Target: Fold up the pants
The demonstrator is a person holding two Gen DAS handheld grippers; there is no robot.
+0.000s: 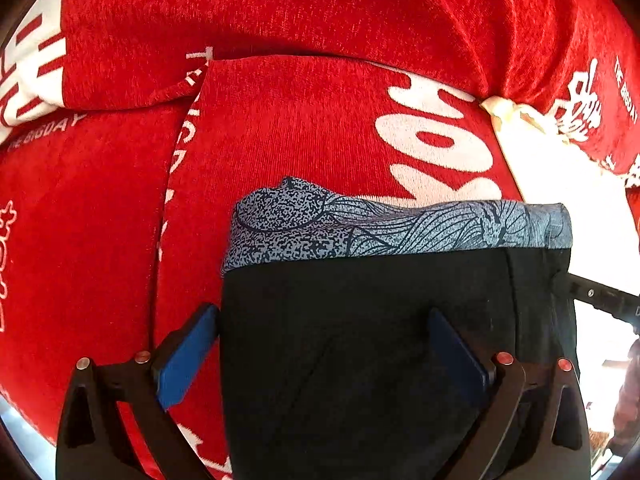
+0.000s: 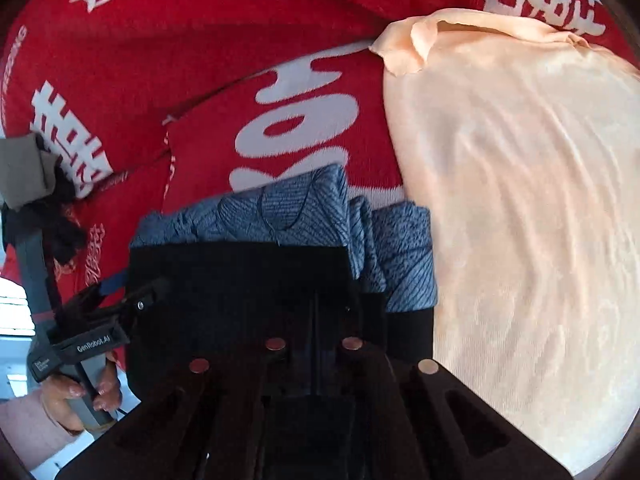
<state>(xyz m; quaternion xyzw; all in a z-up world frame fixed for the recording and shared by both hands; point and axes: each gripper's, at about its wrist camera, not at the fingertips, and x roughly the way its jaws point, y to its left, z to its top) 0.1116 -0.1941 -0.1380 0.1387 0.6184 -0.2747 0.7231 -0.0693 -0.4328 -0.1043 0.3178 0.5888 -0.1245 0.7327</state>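
Spread wide, the left gripper is seen pointing steeply down over the black pants; one blue pad stands just off the garment's edge over the red blanket, and the other is set above the black cloth. No fabric is pinched between them. The pants are laid folded on the red blanket, which is printed with large white characters, and a blue-grey patterned waistband is turned toward the far side. The near part of the garment is cut off by the lower frame edge in both views. In the right wrist view the right gripper is closed, its dark fingers lost against the black fabric, so whether cloth is caught between them cannot be told. A peach cloth is spread over the blanket just beside the pants. At the lower left of that view the left gripper's grey handle is held by a hand, partly cut off, and a grey-brown object at the left edge cannot be identified.
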